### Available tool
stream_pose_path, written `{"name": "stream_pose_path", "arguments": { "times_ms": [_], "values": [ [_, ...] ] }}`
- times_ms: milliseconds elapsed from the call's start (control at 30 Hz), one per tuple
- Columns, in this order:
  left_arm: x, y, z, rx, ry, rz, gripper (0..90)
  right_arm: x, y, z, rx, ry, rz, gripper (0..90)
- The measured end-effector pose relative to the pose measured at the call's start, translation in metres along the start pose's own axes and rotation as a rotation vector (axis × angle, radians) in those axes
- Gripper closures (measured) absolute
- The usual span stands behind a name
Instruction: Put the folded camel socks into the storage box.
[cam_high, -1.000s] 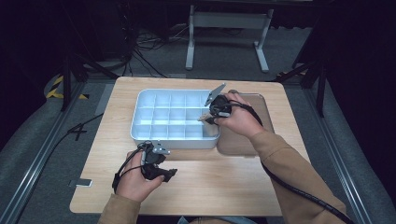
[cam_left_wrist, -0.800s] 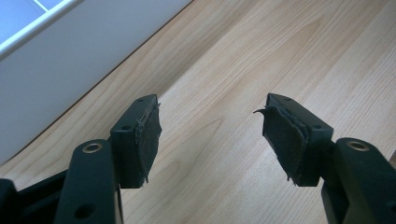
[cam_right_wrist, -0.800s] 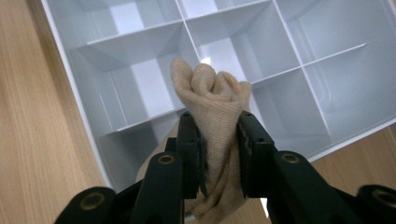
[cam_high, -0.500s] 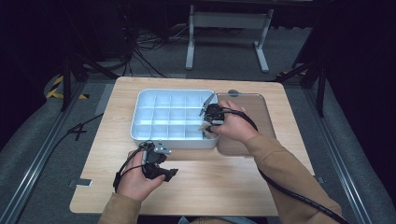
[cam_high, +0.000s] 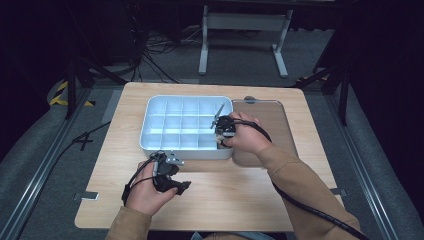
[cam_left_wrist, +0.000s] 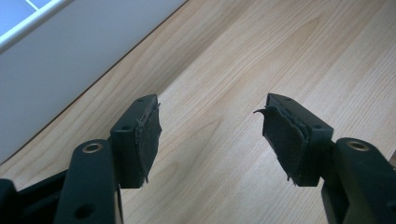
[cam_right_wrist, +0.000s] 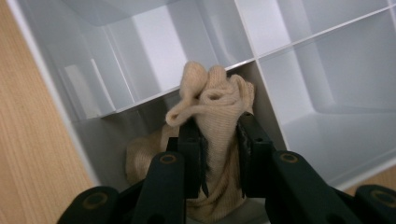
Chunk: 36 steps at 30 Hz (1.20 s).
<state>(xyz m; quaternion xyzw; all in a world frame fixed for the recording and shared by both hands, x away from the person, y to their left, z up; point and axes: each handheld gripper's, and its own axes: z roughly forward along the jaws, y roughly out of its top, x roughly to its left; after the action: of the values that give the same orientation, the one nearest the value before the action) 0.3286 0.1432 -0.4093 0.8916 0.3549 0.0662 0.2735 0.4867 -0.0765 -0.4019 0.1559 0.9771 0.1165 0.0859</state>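
Observation:
A white compartment tray (cam_high: 185, 154) stands in the middle of the wooden table. My right gripper (cam_high: 220, 136) dips into its front right corner cell, shut on a beige knitted sock (cam_right_wrist: 215, 93). The sock bunches up above the jaws, and its lower part rests in that cell of the tray (cam_right_wrist: 140, 98). My left gripper (cam_high: 182, 187) lies low over the bare wood in front of the tray, held in the person's left hand. Its jaws are open (cam_left_wrist: 210, 121) with nothing between them, and the tray's outer wall (cam_left_wrist: 70, 51) runs beside it.
A flat brown tray (cam_high: 272, 125) lies right of the white one, partly under the right hand. The other cells I see in the white tray hold nothing. Bare table (cam_high: 240, 200) stretches along the front; cables and a metal stand are on the floor behind.
The right gripper has come toward the near side and sunk into the tray's front right cell with the sock. The left hand has stayed put.

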Motion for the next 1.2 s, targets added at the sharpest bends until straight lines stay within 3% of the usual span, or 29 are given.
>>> {"name": "stream_pose_path", "arguments": {
  "times_ms": [200, 500, 667, 733, 1000, 1200],
  "values": [
    [0.0, 0.0, 0.001, 0.005, -0.004, 0.003, 37.0, 0.001, 0.005, 0.016, 0.062, -0.012, -0.01, 74.3],
    [0.0, 0.002, 0.003, 0.006, -0.01, 0.005, 36.9, -0.004, 0.006, 0.02, 0.075, 0.008, 0.028, 74.2],
    [0.0, 0.003, 0.004, 0.006, -0.009, 0.008, 36.8, -0.007, 0.007, 0.021, 0.081, 0.023, 0.093, 74.1],
    [-0.001, 0.003, 0.002, 0.005, -0.011, 0.005, 36.7, -0.008, 0.006, 0.022, 0.072, 0.027, 0.127, 74.0],
    [0.0, 0.003, 0.003, 0.003, -0.012, 0.006, 36.6, -0.013, -0.002, 0.02, 0.008, 0.065, 0.179, 66.4],
    [0.0, 0.004, 0.001, 0.001, -0.008, 0.007, 36.6, -0.009, -0.002, 0.014, -0.034, 0.085, 0.17, 54.9]
  ]
}}
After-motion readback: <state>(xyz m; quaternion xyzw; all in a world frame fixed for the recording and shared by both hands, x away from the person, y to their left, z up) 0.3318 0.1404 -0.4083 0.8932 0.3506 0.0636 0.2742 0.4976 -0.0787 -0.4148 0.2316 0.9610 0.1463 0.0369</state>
